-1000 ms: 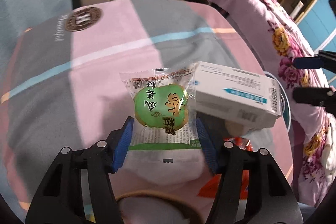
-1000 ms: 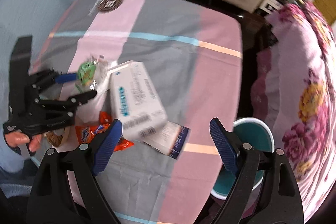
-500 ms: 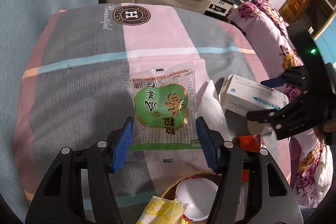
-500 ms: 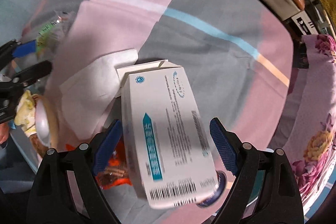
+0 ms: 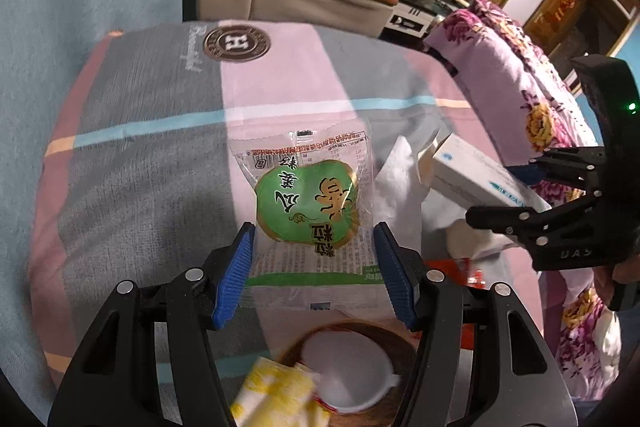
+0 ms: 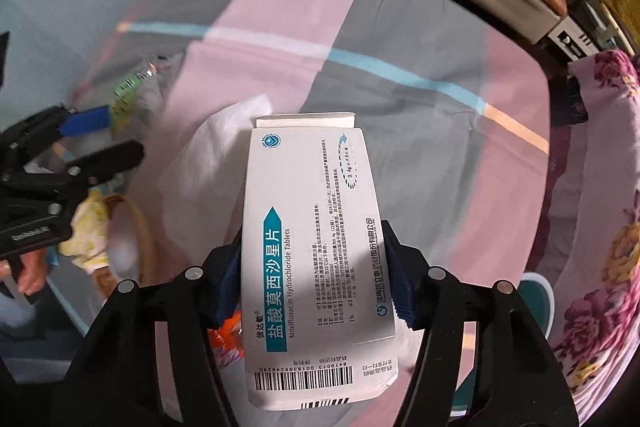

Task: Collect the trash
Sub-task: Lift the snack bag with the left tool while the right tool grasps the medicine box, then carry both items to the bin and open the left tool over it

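Observation:
My left gripper [image 5: 313,231] is shut on a clear snack packet with a green label [image 5: 306,203], held above the striped cloth [image 5: 140,187]. The right wrist view shows that packet [image 6: 132,91] and the left gripper [image 6: 118,133] at the far left. A white medicine box with blue print [image 6: 312,227] lies lengthwise between the fingers of my right gripper [image 6: 312,233]. Its jaws are closing, and both blue pads touch the box's long sides. From the left wrist, the box [image 5: 464,167] and right gripper [image 5: 496,193] are at the right.
A wicker basket holding a white lid [image 5: 348,363] and a yellow wrapper [image 5: 276,395] sits under the left gripper. A white tissue [image 5: 400,187] and an orange wrapper [image 5: 460,271] lie by the box. A teal bin [image 6: 536,295] stands beside the floral cover [image 5: 520,99].
The right gripper came down over the medicine box and its jaws narrowed onto its sides. The left gripper, still holding the packet, drew back over the basket.

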`<action>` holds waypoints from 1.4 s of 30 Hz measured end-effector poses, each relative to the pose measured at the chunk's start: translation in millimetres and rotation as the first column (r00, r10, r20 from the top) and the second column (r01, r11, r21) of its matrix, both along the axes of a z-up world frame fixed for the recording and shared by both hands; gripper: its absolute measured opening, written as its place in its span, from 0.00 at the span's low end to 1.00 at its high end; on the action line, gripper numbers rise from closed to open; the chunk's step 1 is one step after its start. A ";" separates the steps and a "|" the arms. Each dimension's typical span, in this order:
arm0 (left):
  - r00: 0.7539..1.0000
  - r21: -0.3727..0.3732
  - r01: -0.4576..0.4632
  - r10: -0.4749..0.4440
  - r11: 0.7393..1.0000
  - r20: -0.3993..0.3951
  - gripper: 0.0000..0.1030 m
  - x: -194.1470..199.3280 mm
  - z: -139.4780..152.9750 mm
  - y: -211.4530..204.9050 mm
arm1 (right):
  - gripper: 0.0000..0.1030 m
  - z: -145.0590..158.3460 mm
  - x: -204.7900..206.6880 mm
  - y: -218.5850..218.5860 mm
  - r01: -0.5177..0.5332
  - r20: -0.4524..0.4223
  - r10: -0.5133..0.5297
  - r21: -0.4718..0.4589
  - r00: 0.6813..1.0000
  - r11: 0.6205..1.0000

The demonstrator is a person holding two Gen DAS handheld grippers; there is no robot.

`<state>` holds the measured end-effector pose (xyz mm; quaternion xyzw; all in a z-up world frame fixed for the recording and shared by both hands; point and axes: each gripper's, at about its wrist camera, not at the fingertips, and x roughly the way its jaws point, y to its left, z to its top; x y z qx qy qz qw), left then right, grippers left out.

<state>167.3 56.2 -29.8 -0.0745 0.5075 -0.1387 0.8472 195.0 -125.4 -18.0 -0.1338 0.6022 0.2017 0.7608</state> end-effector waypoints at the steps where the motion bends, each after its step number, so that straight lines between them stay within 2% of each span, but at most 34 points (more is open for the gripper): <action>1: 1.000 -0.001 0.007 -0.007 1.000 0.009 0.59 -2.7 4.4 -4.1 | 0.57 7.5 -5.1 -5.9 0.018 0.019 -0.019 0.013 1.000 1.000; 7: 0.995 0.008 0.084 -0.085 0.996 0.046 0.59 -19.5 25.4 -46.6 | 0.57 40.8 -28.1 -58.1 0.153 0.111 -0.160 0.073 0.981 0.986; 19: 0.968 0.024 0.240 -0.241 0.970 0.075 0.59 -44.9 44.2 -144.8 | 0.57 65.5 -83.1 -162.0 0.324 0.166 -0.351 0.170 0.921 0.931; 24: 0.952 0.034 0.293 -0.294 0.956 0.078 0.59 -52.7 48.1 -181.6 | 0.57 64.0 -100.9 -194.2 0.379 0.188 -0.419 0.214 0.888 0.900; 31: 0.932 0.031 0.358 -0.359 0.933 0.046 0.59 -56.8 43.2 -231.7 | 0.57 49.5 -120.0 -249.4 0.456 0.155 -0.510 0.284 0.846 0.843; 42: 0.900 0.060 0.433 -0.435 0.899 0.016 0.59 -51.6 28.2 -298.1 | 0.57 28.5 -136.9 -312.7 0.551 0.108 -0.609 0.327 0.785 0.768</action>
